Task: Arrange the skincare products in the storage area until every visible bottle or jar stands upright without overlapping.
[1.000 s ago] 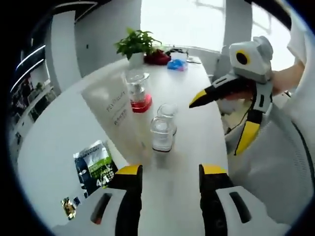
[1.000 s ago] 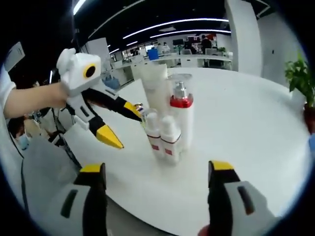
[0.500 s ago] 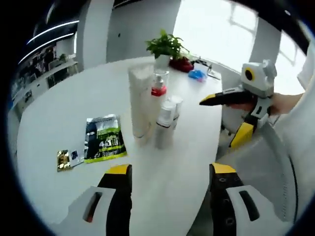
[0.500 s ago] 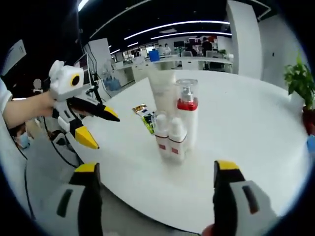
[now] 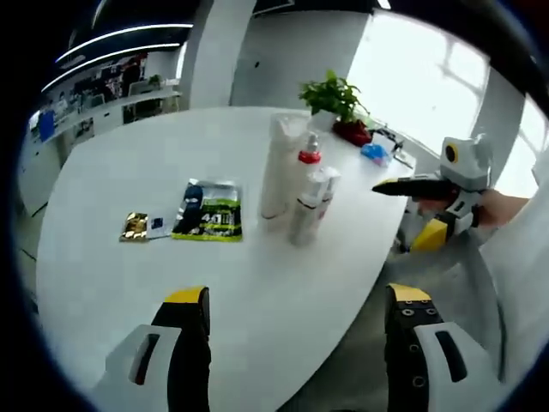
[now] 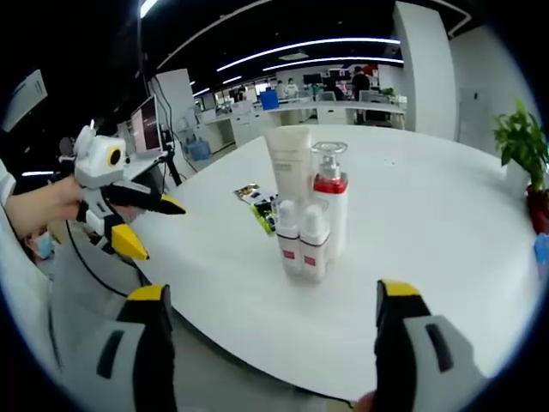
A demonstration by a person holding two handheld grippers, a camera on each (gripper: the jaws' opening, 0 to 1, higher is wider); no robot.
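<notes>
While all four skincare containers stand upright with long axes vertical on the round white table (image 6: 446, 257), the tall white tube (image 6: 289, 172), the red-collared pump bottle (image 6: 329, 193) and the two small white bottles (image 6: 302, 240) sit tightly grouped, caps up. Your left gripper (image 5: 293, 339) and right gripper (image 6: 268, 330) both hang off the table's edge, well apart from the cluster, jaws spread wide and holding nothing. Beside the smooth plastic bottles lie a flat glossy green-and-black sachet (image 5: 208, 221) and a small gold packet (image 5: 135, 227).
</notes>
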